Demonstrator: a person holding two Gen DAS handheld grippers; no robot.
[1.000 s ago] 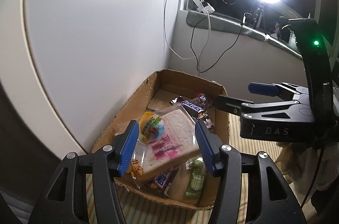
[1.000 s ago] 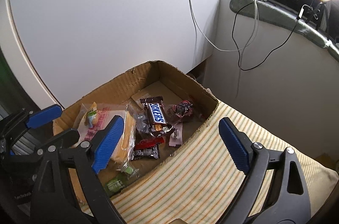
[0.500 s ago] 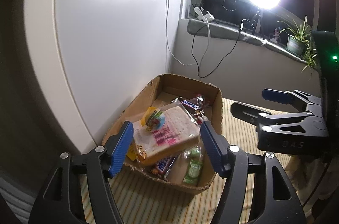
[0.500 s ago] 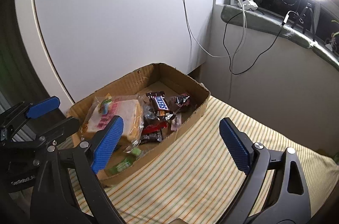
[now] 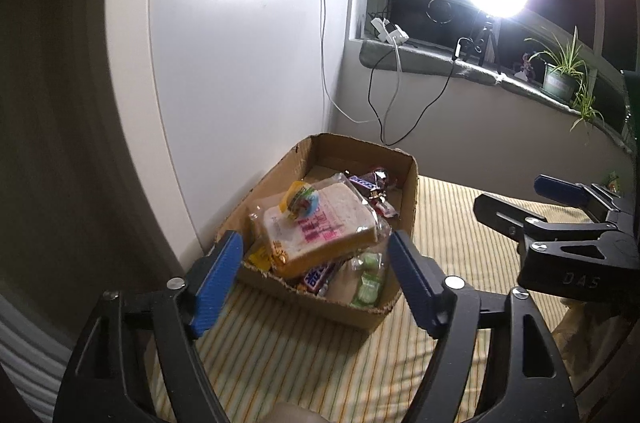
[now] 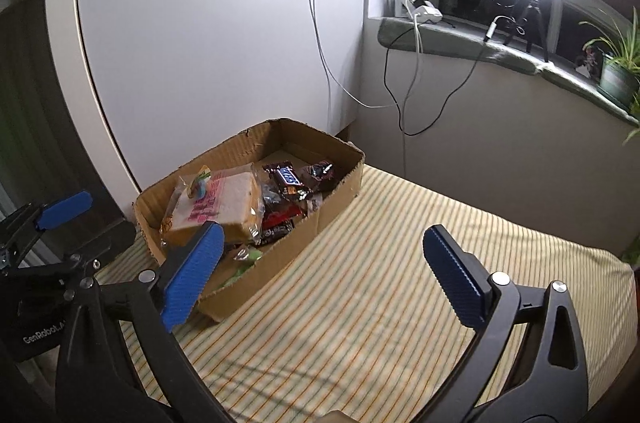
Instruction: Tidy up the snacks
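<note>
We see both grippers, left (image 5: pixel 314 283) and right (image 6: pixel 320 269), just opening wide, empty, near the box (image 6: pixel 304 227); bread (image 5: pixel 320 227) lies inside it.

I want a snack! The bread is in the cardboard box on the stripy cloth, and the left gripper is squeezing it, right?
Not quite. The left gripper is open and clear of the bread, as the left wrist view shows. The bread does lie in the cardboard box on the stripy cloth.
</note>
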